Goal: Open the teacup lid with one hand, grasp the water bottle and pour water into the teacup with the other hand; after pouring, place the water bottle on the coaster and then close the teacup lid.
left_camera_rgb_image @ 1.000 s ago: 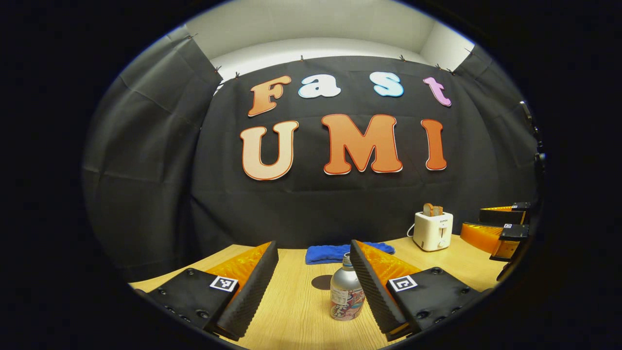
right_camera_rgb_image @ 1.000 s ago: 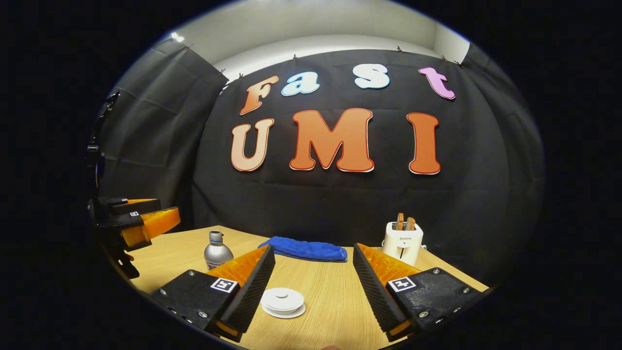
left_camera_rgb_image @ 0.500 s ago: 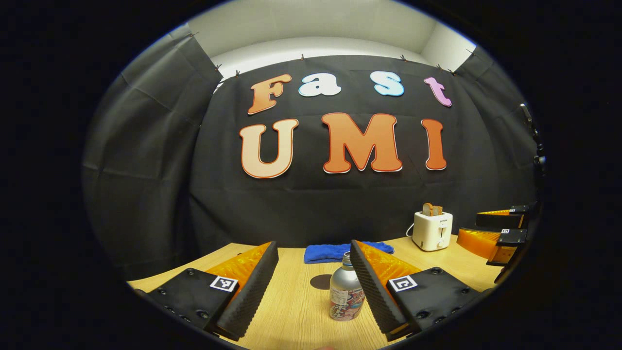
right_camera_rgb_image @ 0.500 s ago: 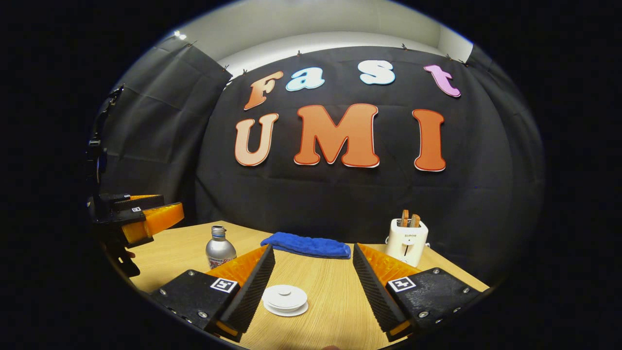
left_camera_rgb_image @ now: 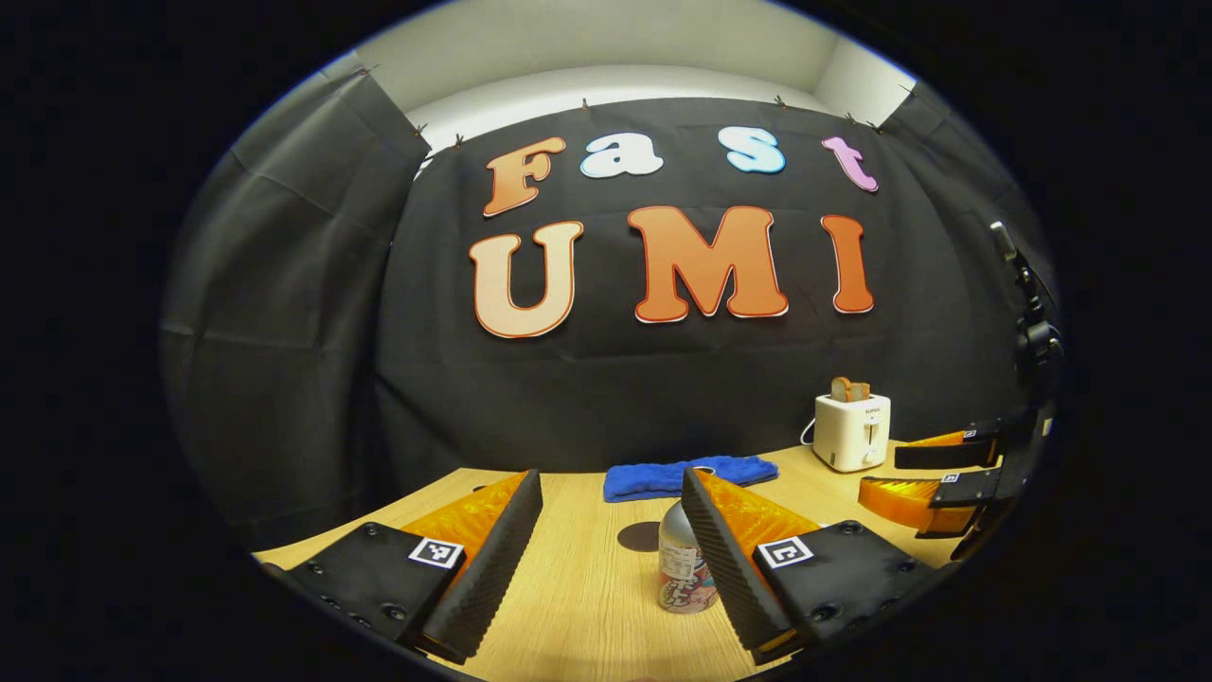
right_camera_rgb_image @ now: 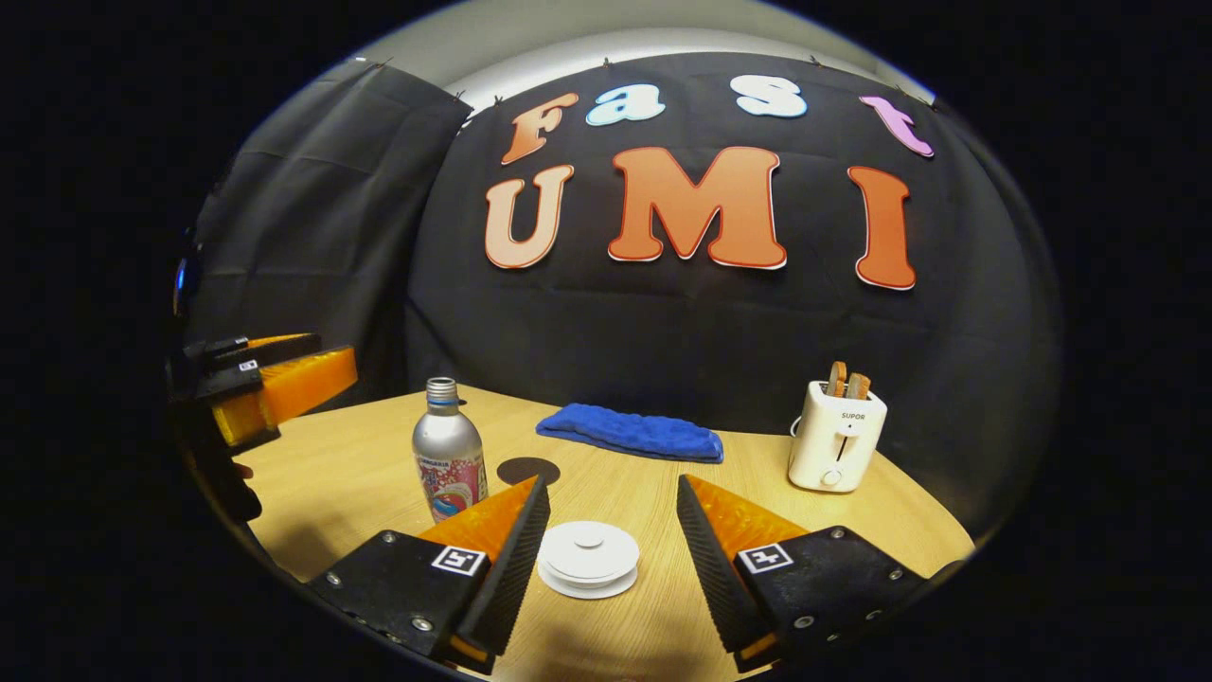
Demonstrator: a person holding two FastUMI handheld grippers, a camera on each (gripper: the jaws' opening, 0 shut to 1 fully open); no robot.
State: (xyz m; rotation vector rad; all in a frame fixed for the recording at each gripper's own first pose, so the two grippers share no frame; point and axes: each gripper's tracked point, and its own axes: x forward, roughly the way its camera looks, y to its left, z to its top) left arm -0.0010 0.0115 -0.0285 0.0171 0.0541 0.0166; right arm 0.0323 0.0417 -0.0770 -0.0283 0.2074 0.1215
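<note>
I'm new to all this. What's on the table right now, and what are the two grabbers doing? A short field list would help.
table: wooden top
water bottle: upright, cap off
coaster: dark disc behind the bottle
teacup: white, lid on
cloth: blue, folded
toaster: white, bread in its slots
left gripper: jaws open, bottle by one finger
right gripper: jaws open, above the teacup

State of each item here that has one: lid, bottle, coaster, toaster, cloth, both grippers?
teacup lid: on the cup
water bottle: upright, uncapped, ungrasped
coaster: bare
toaster: holds toast
blue cloth: folded, flat
left gripper: open
right gripper: open
</note>
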